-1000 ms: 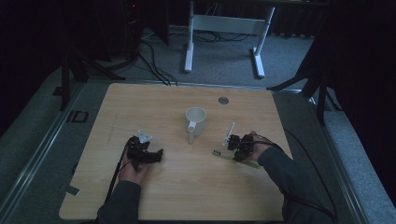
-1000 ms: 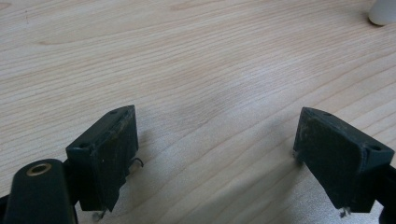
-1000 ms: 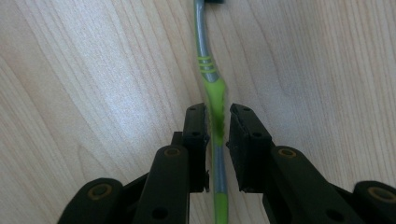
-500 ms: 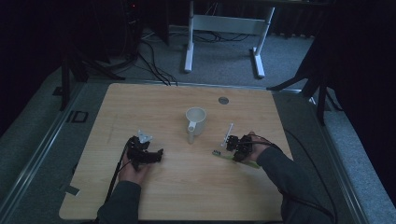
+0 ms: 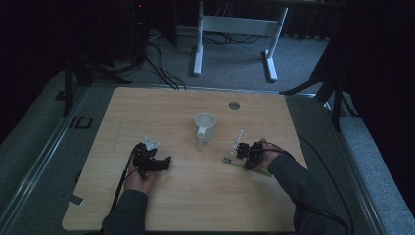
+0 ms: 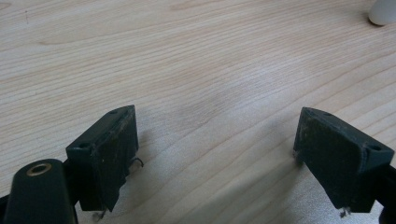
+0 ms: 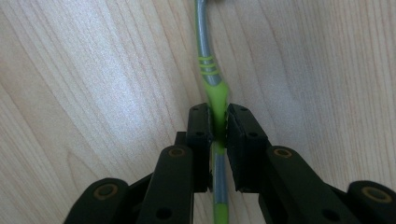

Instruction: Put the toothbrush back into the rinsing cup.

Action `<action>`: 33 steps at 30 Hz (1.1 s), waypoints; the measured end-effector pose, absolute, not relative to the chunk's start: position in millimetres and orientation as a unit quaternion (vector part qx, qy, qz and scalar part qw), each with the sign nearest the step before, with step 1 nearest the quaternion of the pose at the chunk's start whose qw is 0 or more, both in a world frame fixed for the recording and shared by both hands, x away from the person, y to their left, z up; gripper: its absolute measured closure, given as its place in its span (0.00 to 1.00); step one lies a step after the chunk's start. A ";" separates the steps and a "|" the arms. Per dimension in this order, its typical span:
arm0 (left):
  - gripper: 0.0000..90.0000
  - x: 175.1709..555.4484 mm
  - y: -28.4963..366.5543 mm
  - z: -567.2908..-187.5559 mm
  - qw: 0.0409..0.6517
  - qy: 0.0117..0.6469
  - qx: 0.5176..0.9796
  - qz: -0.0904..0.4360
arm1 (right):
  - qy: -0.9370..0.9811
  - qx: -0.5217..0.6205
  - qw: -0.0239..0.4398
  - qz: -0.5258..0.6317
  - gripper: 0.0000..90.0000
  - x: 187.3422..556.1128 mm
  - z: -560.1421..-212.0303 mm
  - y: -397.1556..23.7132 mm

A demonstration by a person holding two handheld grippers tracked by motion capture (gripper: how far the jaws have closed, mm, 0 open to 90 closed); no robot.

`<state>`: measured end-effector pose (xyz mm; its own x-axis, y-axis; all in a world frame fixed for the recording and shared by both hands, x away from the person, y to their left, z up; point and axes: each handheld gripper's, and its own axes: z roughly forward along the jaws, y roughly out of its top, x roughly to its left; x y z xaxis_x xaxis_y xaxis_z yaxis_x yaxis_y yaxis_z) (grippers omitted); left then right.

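A green and grey toothbrush (image 7: 208, 60) lies flat on the wooden table (image 5: 147, 107), right of the middle. My right gripper (image 7: 218, 126) is shut on its green handle; the jaws have just been closing, with the handle between the pads. In the high view the brush head (image 5: 227, 160) pokes out left of the right gripper (image 5: 241, 155). A white mug (image 5: 205, 126) stands upright at the table's centre, its handle toward me. My left gripper (image 5: 165, 162) rests low over the table left of the mug, open, with bare wood between its jaws (image 6: 215, 154).
A small round grey grommet (image 5: 234, 105) sits in the tabletop behind the mug. The mug's base (image 6: 384, 11) shows at the top right of the left gripper view. A white desk frame (image 5: 235, 24) and cables lie on the floor beyond the table.
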<state>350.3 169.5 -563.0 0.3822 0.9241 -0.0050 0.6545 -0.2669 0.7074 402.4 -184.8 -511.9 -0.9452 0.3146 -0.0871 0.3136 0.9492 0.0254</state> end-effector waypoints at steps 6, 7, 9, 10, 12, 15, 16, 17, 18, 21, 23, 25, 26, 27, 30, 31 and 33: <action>0.16 350.3 169.5 -563.1 0.320 0.514 0.767 0.211 | 0.987 0.158 0.043 0.004 0.90 403.1 -513.5 -184.2; 0.16 350.3 169.5 -563.0 0.320 0.514 0.767 0.211 | 0.987 0.157 0.043 0.004 0.90 403.2 -513.6 -184.2; 0.16 350.3 169.5 -563.0 0.320 0.514 0.767 0.211 | 0.987 0.157 0.043 0.004 0.90 403.3 -513.9 -184.2; 0.16 350.3 169.5 -563.0 0.320 0.514 0.767 0.211 | 0.987 0.157 0.043 0.004 0.90 403.3 -513.9 -184.2; 0.16 350.3 169.5 -563.0 0.320 0.514 0.767 0.211 | 0.986 0.158 0.043 0.004 0.90 403.2 -514.1 -184.4; 0.16 350.3 169.5 -563.0 0.320 0.514 0.767 0.211 | 0.986 0.159 0.044 0.004 0.90 403.2 -514.4 -184.5; 0.16 350.3 169.5 -563.0 0.320 0.514 0.767 0.211 | 0.986 0.159 0.044 0.004 0.90 403.2 -514.5 -184.6; 0.16 350.3 169.5 -563.0 0.320 0.514 0.767 0.211 | 0.986 0.158 0.044 0.004 0.90 403.2 -514.5 -184.5; 0.16 350.3 169.4 -563.0 0.320 0.514 0.767 0.211 | 0.986 0.158 0.044 0.004 0.90 403.2 -514.5 -184.5; 0.16 350.3 169.5 -563.0 0.320 0.514 0.767 0.211 | 0.986 0.159 0.044 0.003 0.90 403.0 -514.7 -184.2; 0.16 350.3 169.5 -563.1 0.320 0.514 0.767 0.211 | 0.986 0.160 0.042 0.003 0.90 403.0 -515.1 -184.1; 0.16 350.3 169.5 -563.0 0.320 0.514 0.767 0.211 | 0.986 0.160 0.042 0.002 0.90 403.3 -515.5 -184.1; 0.16 350.3 169.5 -563.0 0.320 0.514 0.767 0.211 | 0.986 0.160 0.043 0.002 0.90 403.3 -515.7 -184.0; 0.16 350.3 169.5 -563.0 0.320 0.514 0.767 0.211 | 0.986 0.161 0.043 0.002 0.90 403.2 -516.1 -183.9; 0.16 350.3 169.5 -563.1 0.320 0.514 0.767 0.211 | 0.986 0.161 0.042 0.002 0.90 403.0 -516.2 -183.6; 0.16 350.3 169.5 -563.0 0.320 0.514 0.767 0.211 | 0.986 0.160 0.042 0.002 0.90 403.0 -516.2 -183.5; 0.16 350.3 169.5 -563.0 0.320 0.514 0.767 0.211 | 0.986 0.160 0.040 0.001 0.91 402.9 -516.2 -183.3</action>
